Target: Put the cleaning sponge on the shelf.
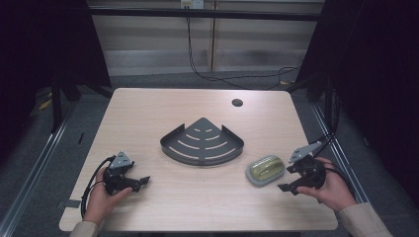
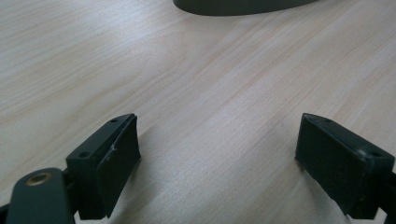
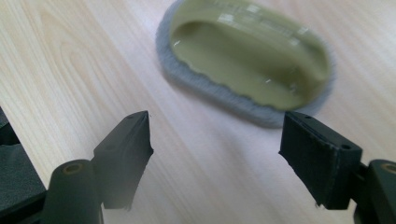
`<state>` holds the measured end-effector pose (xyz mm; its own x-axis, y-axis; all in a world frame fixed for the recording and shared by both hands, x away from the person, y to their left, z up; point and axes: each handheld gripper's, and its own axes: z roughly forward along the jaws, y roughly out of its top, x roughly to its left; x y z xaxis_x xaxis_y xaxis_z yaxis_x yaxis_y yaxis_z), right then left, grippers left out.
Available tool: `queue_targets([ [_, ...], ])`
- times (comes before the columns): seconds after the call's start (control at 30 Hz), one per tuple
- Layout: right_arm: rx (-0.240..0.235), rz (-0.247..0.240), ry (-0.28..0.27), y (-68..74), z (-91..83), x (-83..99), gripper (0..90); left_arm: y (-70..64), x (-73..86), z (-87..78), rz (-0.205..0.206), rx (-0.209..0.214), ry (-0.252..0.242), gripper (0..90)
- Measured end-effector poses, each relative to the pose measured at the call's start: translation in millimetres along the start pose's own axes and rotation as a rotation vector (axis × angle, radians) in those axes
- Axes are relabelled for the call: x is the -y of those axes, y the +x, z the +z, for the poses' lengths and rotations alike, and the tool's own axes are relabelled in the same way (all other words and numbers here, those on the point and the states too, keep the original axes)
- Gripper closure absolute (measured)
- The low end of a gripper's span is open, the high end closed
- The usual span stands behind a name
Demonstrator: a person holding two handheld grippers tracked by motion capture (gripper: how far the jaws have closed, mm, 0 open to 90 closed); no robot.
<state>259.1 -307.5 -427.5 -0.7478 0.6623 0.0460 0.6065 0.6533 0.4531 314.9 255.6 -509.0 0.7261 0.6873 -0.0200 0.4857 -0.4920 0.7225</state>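
A pale wood-grain desk (image 1: 148, 113) stands in a dim bay with dark curtains at either side and a black cable trailing down the wall behind. A round grommet hole (image 1: 237, 102) sits near its far edge.

The work in hand looks like picking up the oval scrubbing pad (image 1: 266, 170), a translucent yellow-green grip on a grey felt base, which lies flat on the desk right of centre, just in front of and beside the right corner of the dark grey corner shelf tray (image 1: 202, 142). The right gripper (image 1: 290, 180) rests low at the desk's right edge, close to the pad but apart from it, its jaws spread wide and holding nothing. In the right gripper view the pad (image 3: 250, 63) lies just beyond the right gripper (image 3: 217, 149), roughly between the lines of the two jaws, so the hand seems lined up for a straight push forward (the pad's long axis runs slantwise to the jaws, which may call for a small turn).

The left gripper (image 1: 140, 181) sits parked near the front left of the desk, also released and empty; in the left gripper view it (image 2: 217, 149) looks across bare wood toward the curved front wall of the tray (image 2: 243, 5), well apart. It is probably held back to leave the right hand room.

Nothing lies between the right gripper and the pad. The slotted tray, with its raised rim, sits near enough to the pad's far side to be bumped if the reach overshoots.
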Motion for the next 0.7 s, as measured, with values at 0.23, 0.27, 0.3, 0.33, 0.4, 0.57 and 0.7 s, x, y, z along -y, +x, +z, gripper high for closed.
queue_targets([
  [0.23, 0.013, -0.116, 0.080, -9.8, -6.6, -32.6, 27.4, -0.3, 0.1, -0.3, 0.003, -0.003, -0.001, 13.0],
  [0.27, 0.012, -0.141, 0.098, -10.6, -6.2, -38.4, 27.4, -0.1, 0.1, -0.4, 0.007, -0.003, 0.001, 13.0],
  [0.3, 0.012, -0.141, 0.098, -10.6, -6.2, -38.4, 27.4, -0.1, 0.1, -0.4, 0.007, -0.003, 0.001, 13.0],
  [0.33, 0.015, -0.152, 0.101, -11.2, -5.8, -41.8, 27.5, -0.1, 0.1, -0.5, 0.007, -0.003, 0.001, 13.0],
  [0.4, 0.010, -0.177, 0.108, -13.4, -3.4, -54.2, 28.3, -0.2, 0.2, -0.5, 0.006, -0.001, 0.001, 12.9],
  [0.57, 0.012, -0.200, 0.152, -17.3, 2.3, -68.0, 28.3, -0.3, 0.2, -0.5, 0.006, 0.000, 0.001, 13.0],
  [0.7, 0.021, -0.213, 0.183, -20.6, 5.2, -76.1, 28.8, -0.3, 0.2, -0.5, 0.006, 0.000, 0.001, 13.0],
])
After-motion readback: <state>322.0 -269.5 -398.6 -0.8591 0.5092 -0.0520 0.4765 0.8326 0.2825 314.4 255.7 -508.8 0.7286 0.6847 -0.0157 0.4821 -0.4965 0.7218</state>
